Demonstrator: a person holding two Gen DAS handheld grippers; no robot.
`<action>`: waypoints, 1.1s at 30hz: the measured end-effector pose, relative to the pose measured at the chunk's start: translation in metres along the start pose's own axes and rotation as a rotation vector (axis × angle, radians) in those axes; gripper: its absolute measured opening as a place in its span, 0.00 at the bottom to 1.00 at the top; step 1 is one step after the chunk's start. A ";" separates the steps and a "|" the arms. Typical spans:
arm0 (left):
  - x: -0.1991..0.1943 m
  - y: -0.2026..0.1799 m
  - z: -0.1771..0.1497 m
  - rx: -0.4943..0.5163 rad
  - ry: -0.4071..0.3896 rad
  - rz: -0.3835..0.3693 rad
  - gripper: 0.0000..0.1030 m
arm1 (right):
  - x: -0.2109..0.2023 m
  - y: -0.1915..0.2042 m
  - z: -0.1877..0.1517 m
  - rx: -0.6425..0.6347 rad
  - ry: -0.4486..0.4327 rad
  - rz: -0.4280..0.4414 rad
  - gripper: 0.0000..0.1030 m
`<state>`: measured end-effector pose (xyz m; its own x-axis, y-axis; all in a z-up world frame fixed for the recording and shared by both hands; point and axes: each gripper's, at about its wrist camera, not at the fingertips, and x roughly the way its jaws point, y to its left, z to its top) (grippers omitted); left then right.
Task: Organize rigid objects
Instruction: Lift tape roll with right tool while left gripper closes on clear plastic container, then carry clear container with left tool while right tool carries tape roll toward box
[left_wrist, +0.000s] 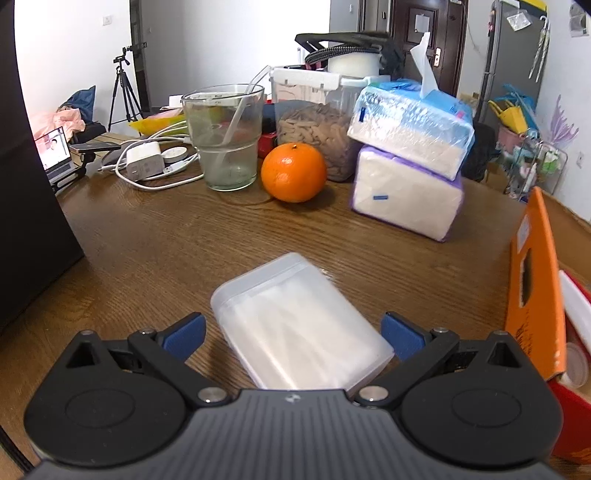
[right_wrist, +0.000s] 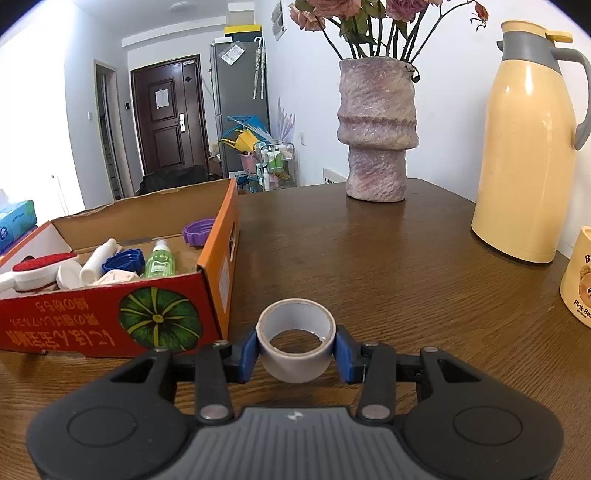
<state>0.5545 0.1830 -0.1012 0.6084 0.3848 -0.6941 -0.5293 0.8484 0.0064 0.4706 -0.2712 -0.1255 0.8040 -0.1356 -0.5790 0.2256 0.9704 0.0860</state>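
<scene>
Right claw (right_wrist: 295, 350) grips tape roll (right_wrist: 296, 339) on curved sides, may slip; left claw (left_wrist: 293, 334), open, straddles skewed plastic case (left_wrist: 295, 325).

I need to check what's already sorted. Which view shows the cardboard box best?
The right wrist view: the box shows its open top, with bottles and lids inside. The left wrist view catches only one orange wall at the frame's right edge, contents mostly hidden.

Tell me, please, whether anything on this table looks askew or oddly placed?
Yes: the upper tissue pack sits tilted and skewed on the lower tissue pack, overhanging it. The translucent plastic box also lies at an angle between the left gripper's open jaws.
</scene>
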 end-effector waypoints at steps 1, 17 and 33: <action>0.000 0.000 -0.001 0.004 0.001 0.000 1.00 | 0.000 0.000 0.000 0.000 0.000 0.001 0.41; -0.014 -0.005 -0.022 0.135 -0.011 -0.045 0.63 | -0.005 0.000 -0.001 0.001 -0.018 0.007 0.41; -0.037 0.010 -0.033 0.156 -0.060 -0.058 0.63 | -0.019 0.000 -0.004 0.005 -0.059 0.014 0.41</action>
<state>0.5072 0.1656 -0.0989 0.6717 0.3508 -0.6525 -0.3973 0.9140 0.0825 0.4536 -0.2675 -0.1176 0.8382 -0.1342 -0.5285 0.2169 0.9713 0.0974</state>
